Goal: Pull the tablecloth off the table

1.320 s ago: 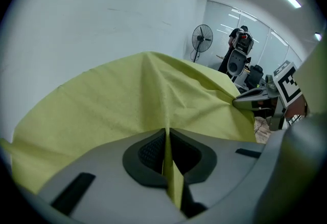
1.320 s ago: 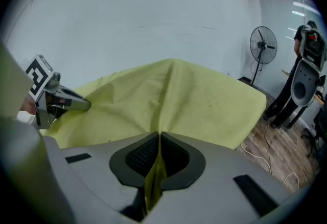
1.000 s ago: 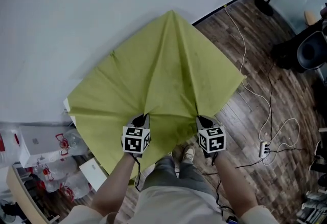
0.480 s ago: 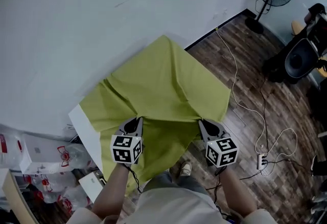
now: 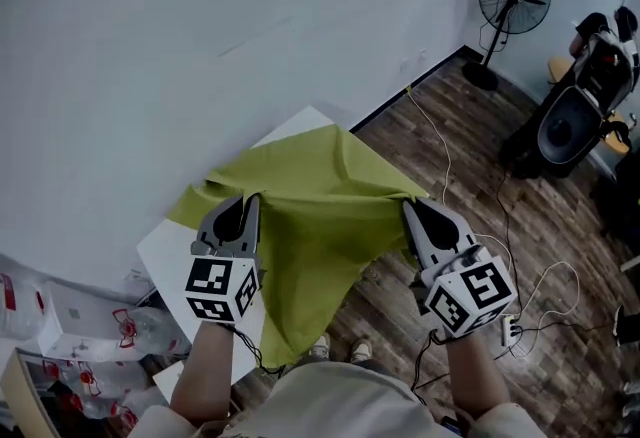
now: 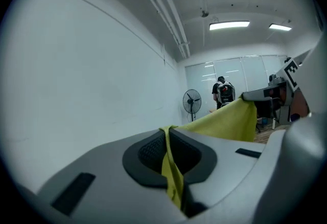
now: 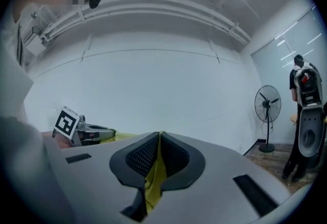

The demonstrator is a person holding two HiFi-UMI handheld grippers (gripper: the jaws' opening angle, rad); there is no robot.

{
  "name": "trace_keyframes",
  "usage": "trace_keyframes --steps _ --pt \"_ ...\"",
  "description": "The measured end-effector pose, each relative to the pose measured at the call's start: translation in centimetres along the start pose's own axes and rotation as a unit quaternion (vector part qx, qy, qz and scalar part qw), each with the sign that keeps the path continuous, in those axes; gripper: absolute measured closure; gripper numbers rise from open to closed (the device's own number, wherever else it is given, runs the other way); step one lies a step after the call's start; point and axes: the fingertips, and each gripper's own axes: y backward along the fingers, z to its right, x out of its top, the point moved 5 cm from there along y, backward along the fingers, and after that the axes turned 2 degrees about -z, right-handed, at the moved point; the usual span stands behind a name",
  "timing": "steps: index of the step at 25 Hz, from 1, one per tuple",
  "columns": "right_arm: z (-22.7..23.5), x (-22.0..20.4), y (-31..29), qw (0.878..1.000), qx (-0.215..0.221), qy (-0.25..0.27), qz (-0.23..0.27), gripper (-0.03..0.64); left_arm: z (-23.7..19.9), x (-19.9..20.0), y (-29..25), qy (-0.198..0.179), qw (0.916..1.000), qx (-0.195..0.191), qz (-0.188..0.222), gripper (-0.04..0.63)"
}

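A yellow-green tablecloth [image 5: 310, 201] hangs stretched between my two grippers in the head view, lifted above a white table [image 5: 170, 251] whose near left corner and far corner show bare. My left gripper [image 5: 243, 198] is shut on the cloth's left edge; the pinched fabric [image 6: 171, 172] shows between its jaws. My right gripper [image 5: 410, 206] is shut on the right edge, with a fold of cloth [image 7: 153, 177] between its pads. Below the grippers the cloth sags down in front of the person's legs.
A standing fan [image 5: 510, 1] is at the far right by the white wall. White cables and a power strip [image 5: 508, 326] lie on the wood floor. Boxes and bags [image 5: 75, 321] sit at the left. A person with a backpack [image 6: 224, 92] stands far off.
Both grippers have risen and drawn back with the cloth. The cloth has slid off most of the table, and the white top now shows at the left and far corner.
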Motion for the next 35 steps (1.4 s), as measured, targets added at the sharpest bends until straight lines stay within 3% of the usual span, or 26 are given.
trace_keyframes --steps 4,7,9,12,17,22,32,35 --pt "0.8 6.1 3.0 0.997 -0.018 0.033 0.067 0.580 1.6 6.5 0.9 -0.034 0.9977 -0.021 0.055 0.574" --pt "0.8 10.1 5.2 0.992 -0.025 0.055 0.107 0.580 2.1 10.5 1.7 -0.013 0.9948 -0.047 0.089 0.574" --pt "0.4 11.8 6.3 0.989 -0.031 0.073 0.121 0.580 2.2 12.2 2.3 -0.006 0.9925 -0.060 0.106 0.574" --pt "0.3 12.8 7.3 0.987 -0.043 0.094 0.125 0.580 2.8 13.2 2.5 -0.027 0.9908 -0.064 0.116 0.574" --pt "1.8 11.6 8.1 0.988 -0.068 0.096 0.100 0.580 4.5 12.2 0.9 -0.051 0.9903 -0.083 0.099 0.574" --pt "3.1 8.0 8.6 0.992 -0.086 0.069 0.059 0.580 5.9 9.4 -0.2 -0.047 0.9906 -0.105 0.074 0.574" --pt "3.6 1.2 9.1 0.993 -0.110 0.043 -0.020 0.580 8.0 3.7 -1.5 -0.065 0.9920 -0.108 0.006 0.574" --pt "3.4 -1.3 8.5 0.993 -0.107 0.026 -0.042 0.580 7.8 1.2 -1.8 -0.053 0.9924 -0.110 -0.017 0.574"
